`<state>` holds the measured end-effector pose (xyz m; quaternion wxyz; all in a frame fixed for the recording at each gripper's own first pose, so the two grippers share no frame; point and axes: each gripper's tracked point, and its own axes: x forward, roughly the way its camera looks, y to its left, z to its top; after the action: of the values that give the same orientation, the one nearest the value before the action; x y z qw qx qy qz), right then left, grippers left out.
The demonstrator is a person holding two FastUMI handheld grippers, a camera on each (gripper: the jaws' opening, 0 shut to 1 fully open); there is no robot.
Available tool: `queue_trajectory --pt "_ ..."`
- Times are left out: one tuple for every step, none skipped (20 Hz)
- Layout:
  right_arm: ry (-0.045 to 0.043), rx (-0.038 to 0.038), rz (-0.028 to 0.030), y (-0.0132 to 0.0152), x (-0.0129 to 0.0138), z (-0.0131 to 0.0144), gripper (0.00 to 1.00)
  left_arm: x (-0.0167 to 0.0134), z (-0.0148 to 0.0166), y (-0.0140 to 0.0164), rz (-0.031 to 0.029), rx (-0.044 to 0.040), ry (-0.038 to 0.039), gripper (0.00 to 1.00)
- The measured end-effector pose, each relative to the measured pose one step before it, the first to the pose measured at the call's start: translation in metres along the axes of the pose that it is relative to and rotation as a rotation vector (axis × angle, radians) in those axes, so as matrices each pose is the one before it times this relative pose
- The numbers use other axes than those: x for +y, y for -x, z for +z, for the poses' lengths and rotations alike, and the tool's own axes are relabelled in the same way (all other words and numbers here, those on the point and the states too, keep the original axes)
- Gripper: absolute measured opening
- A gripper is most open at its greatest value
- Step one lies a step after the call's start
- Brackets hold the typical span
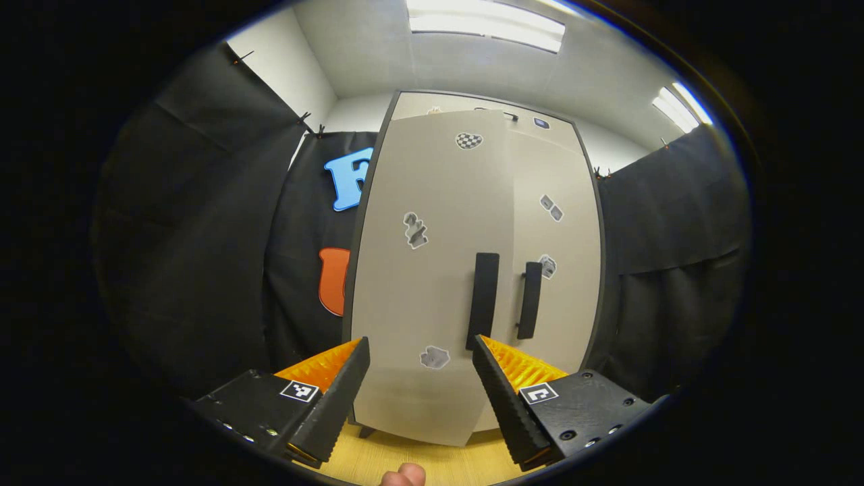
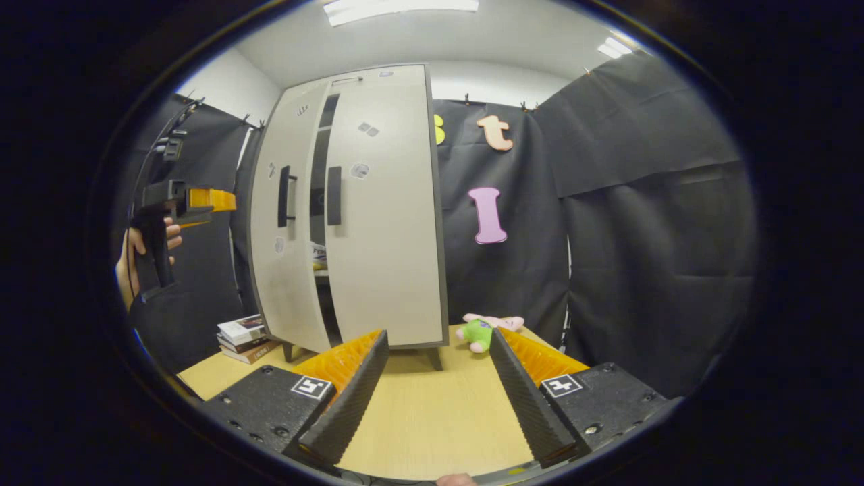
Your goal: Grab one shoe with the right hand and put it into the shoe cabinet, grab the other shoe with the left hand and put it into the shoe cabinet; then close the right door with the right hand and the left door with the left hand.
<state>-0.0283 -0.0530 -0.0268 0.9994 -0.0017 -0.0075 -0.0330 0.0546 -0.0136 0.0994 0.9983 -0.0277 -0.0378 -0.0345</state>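
Observation:
The tall beige shoe cabinet [image 1: 560,169] stands straight ahead in the left gripper view. Its left door [image 1: 425,283] is ajar and swung slightly toward me, with its black handle [image 1: 483,300] just above my open left gripper [image 1: 422,398]. The right door [image 1: 563,297] looks flush, and its handle [image 1: 530,300] sits beside the other. In the right gripper view the cabinet [image 2: 385,216] is to the left, with a dark gap [image 2: 318,202] between the doors where something pale rests on a shelf. My right gripper [image 2: 432,398] hangs open and empty over the floor. A hand holds the left gripper [image 2: 216,200] near the left door.
A green and pink plush toy [image 2: 487,329] lies on the wooden floor [image 2: 432,418] right of the cabinet. A stack of books [image 2: 243,334] sits at the cabinet's left foot. Black cloth walls close in on both sides.

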Motion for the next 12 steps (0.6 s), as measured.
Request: queue_trajectory --pt "-0.00053 -0.00066 0.00464 -0.00045 0.00265 0.00007 0.98 -0.00194 -0.00674 0.008 0.00068 0.00857 -0.00304 0.92" --pt "-0.00183 -0.00182 0.00527 -0.00046 0.00197 0.00163 0.98 -0.00358 -0.00683 0.00702 -0.00116 0.00703 -0.00253 0.92" --pt "-0.0008 0.00033 0.00253 0.00111 0.00174 0.00029 0.98 -0.00428 -0.00827 0.00699 -0.00447 0.01236 -0.00185 0.92" --pt "-0.00401 0.00199 0.00561 0.00038 0.00233 0.00072 0.98 -0.00588 -0.0095 0.00695 -0.01335 0.00863 -0.00336 0.92" --pt "-0.01087 0.00715 0.00475 0.00048 0.00175 -0.00058 0.98 -0.00586 -0.00778 0.00745 -0.01089 0.00527 -0.004 0.92" --pt "-0.01786 0.00022 0.00888 0.0004 0.00257 0.00133 0.98 -0.00487 -0.00901 0.00785 -0.00419 0.01273 -0.00523 0.92" --pt "-0.01275 -0.004 0.00429 -0.00065 0.00135 0.00294 0.98 -0.00606 -0.01101 0.00603 -0.00936 0.01662 -0.00408 0.92" --pt "-0.00286 -0.00395 -0.00119 -0.00169 -0.00003 0.00256 0.98 -0.00507 -0.00923 0.00541 -0.00517 0.01122 0.00085 0.92" --pt "0.00383 -0.00246 -0.00243 -0.00099 -0.00048 0.0005 0.98 -0.00513 -0.00861 0.00481 -0.0098 0.00928 0.00632 0.92" --pt "0.00685 0.00228 -0.00303 -0.00093 -0.00071 -0.0012 0.94 -0.00654 -0.00826 0.00355 -0.01151 0.00864 0.00634 0.92" --pt "0.00828 0.00319 -0.00385 -0.00064 -0.00058 -0.00322 0.94 -0.00255 -0.00466 0.00568 -0.00442 0.00445 -0.00449 0.92" --pt "0.01128 0.00496 -0.00534 -0.00052 -0.001 -0.00338 0.94 -0.00192 -0.00549 0.00534 0.00216 0.00589 -0.0209 0.92"
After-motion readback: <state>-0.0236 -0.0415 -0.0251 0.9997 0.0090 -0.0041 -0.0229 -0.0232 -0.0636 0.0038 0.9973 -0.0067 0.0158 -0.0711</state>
